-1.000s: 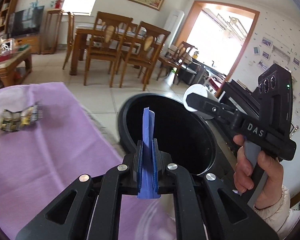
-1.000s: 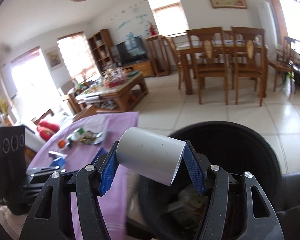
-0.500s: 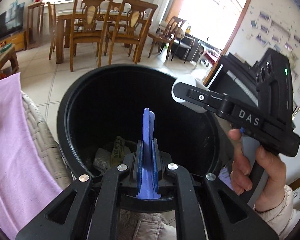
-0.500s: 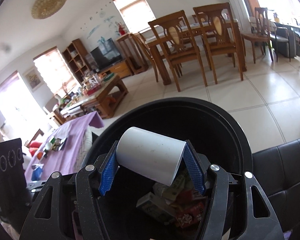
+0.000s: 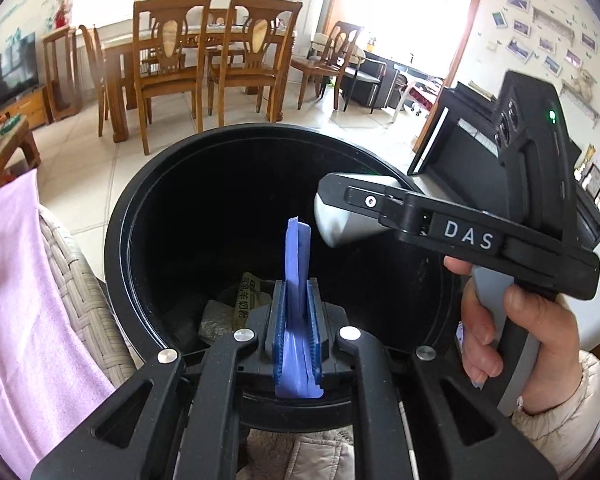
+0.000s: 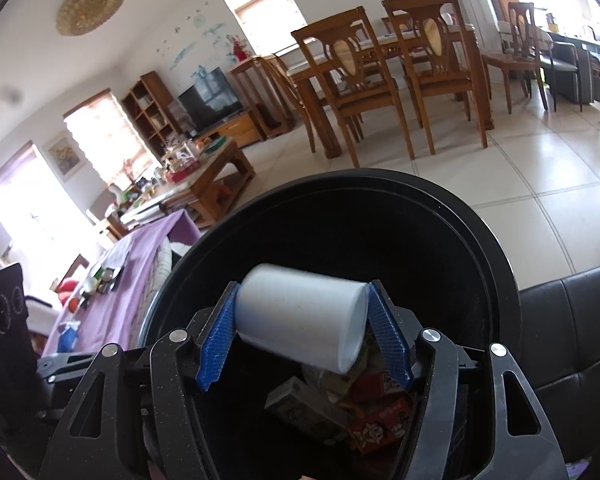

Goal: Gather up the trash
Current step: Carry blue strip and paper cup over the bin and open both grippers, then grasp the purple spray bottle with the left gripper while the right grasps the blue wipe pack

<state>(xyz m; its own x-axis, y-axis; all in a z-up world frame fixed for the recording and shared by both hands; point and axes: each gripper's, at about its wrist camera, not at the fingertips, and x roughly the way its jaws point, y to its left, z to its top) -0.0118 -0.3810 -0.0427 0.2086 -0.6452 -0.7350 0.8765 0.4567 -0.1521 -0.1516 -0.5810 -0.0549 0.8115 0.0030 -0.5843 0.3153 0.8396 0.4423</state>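
**Both grippers over the bin, jaws opening**

While its jaws begin to part, the left gripper at the bottom centre of its view has a flat blue wrapper standing upright between its narrow pads, which sit close against it. Just beyond, the black bin fills mid-frame, with crumpled packets at its bottom. To the right, a hand holds the right gripper, whose fingers reach over the bin's rim.

Seen from the right wrist, that gripper's jaws stand wide and are opening; a white cup lies on its side between the blue pads, slightly blurred, and whether they touch it cannot be told. Below it lie boxes inside the bin. At the left of the frame is a purple cloth with scattered litter. Farther off stand wooden chairs around a dining table.
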